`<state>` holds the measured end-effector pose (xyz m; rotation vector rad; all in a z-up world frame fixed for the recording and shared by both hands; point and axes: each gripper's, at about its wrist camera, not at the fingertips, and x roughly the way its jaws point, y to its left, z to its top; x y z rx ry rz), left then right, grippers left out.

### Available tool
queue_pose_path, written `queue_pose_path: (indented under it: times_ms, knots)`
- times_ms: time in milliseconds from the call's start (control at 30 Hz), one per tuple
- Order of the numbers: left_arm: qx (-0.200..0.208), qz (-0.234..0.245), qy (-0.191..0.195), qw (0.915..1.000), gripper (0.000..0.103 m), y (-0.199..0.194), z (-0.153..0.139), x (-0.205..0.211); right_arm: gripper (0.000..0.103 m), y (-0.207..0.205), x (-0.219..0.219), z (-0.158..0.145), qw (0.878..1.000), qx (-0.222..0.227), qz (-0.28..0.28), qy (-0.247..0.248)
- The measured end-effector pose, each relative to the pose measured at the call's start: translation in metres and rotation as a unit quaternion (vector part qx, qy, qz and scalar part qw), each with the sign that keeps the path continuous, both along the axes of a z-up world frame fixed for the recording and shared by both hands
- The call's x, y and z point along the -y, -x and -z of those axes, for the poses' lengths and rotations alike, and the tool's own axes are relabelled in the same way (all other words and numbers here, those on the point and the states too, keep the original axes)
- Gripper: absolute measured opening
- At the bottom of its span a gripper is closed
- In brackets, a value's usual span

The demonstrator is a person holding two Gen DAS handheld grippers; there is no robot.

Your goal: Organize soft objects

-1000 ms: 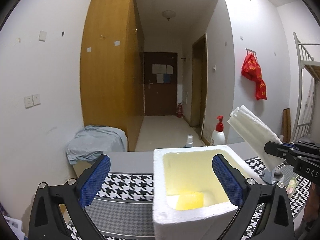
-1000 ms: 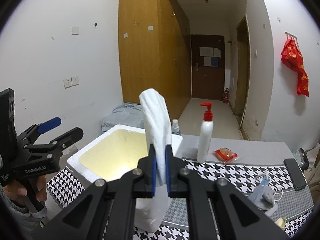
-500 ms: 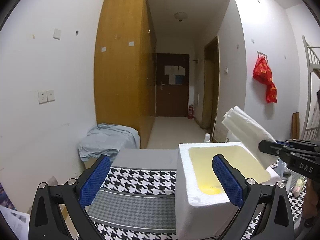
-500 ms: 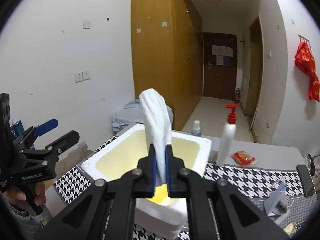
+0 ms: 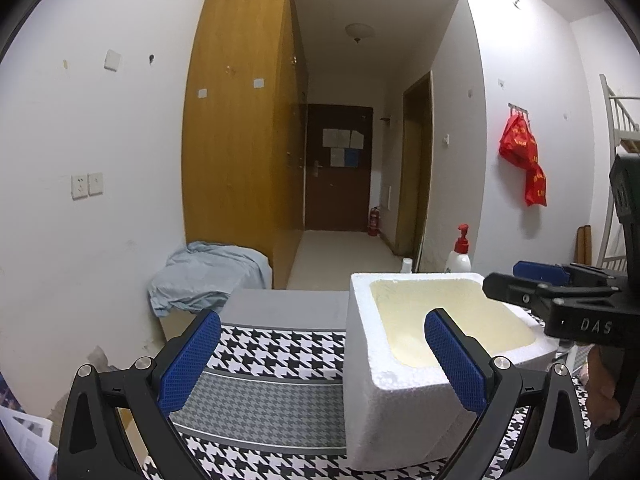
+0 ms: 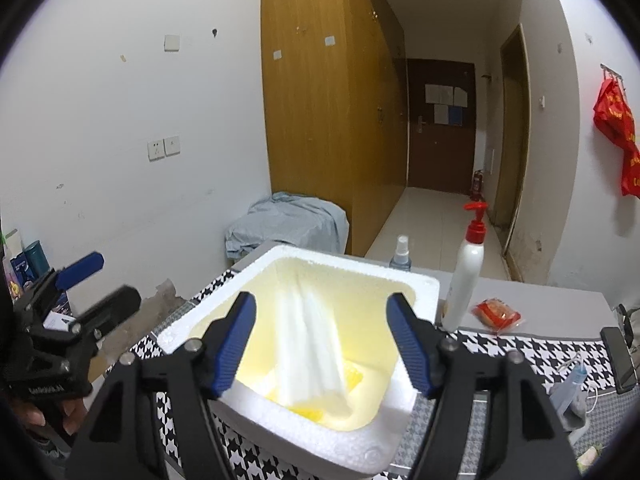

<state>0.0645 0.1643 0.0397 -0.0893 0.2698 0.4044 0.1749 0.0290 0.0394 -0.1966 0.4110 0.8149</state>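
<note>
We are putting soft things away in the white foam box (image 6: pixel 404 446), and this step looks like the drop. Our right gripper (image 6: pixel 322 342) hangs over the box with its blue pads wide apart and nothing between them. The white soft bundle (image 6: pixel 308 344) is inside the box, blurry, leaning from the far wall down to the yellow bottom, so we think it is falling or just landing. Our left gripper (image 5: pixel 318 360) is also wide apart and holds nothing; it waits near the left side of the box, over the black and white checked cloth (image 5: pixel 280 344). Next we think we need to find another soft thing to pick up. The flat red packet (image 6: pixel 496 314) beside the white pump bottle (image 6: pixel 464 276) could be one, but we cannot tell if it is soft. To get it, the right gripper would lift clear of the box rim and go over to the right with its pads open. The two views show different things. The right wrist view looks down into the box, so only there do we see the bundle, the small spray bottle (image 6: pixel 401 252) and the packet. The left wrist view looks at the box from lower down and sees just the inside walls, not the bundle. It does show the right gripper from the side, over the far right rim of the box.
</note>
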Motion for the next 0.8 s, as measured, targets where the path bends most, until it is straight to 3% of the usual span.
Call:
queue_pose_path:
  times_ms: [267,467,567,800]
  knots:
    - [-0.003,0.012,0.003,0.9999,0.102,0.001,0.002,0.010,0.074,0.004,0.009,-0.003,1.000,0.003,0.011,-0.003]
    - [0.001,0.017,0.001,0.9998,0.102,0.003,-0.004,0.022,0.088,0.007,0.024,-0.006,0.999,0.000,0.026,-0.019]
    - [-0.002,0.018,-0.004,0.9998,0.102,0.004,-0.003,0.028,0.102,0.012,0.030,-0.006,0.999,0.005,0.029,-0.019]
    - [-0.001,0.026,-0.002,0.9997,0.102,0.007,-0.005,0.040,0.103,0.026,0.047,-0.009,0.998,0.030,0.046,-0.020]
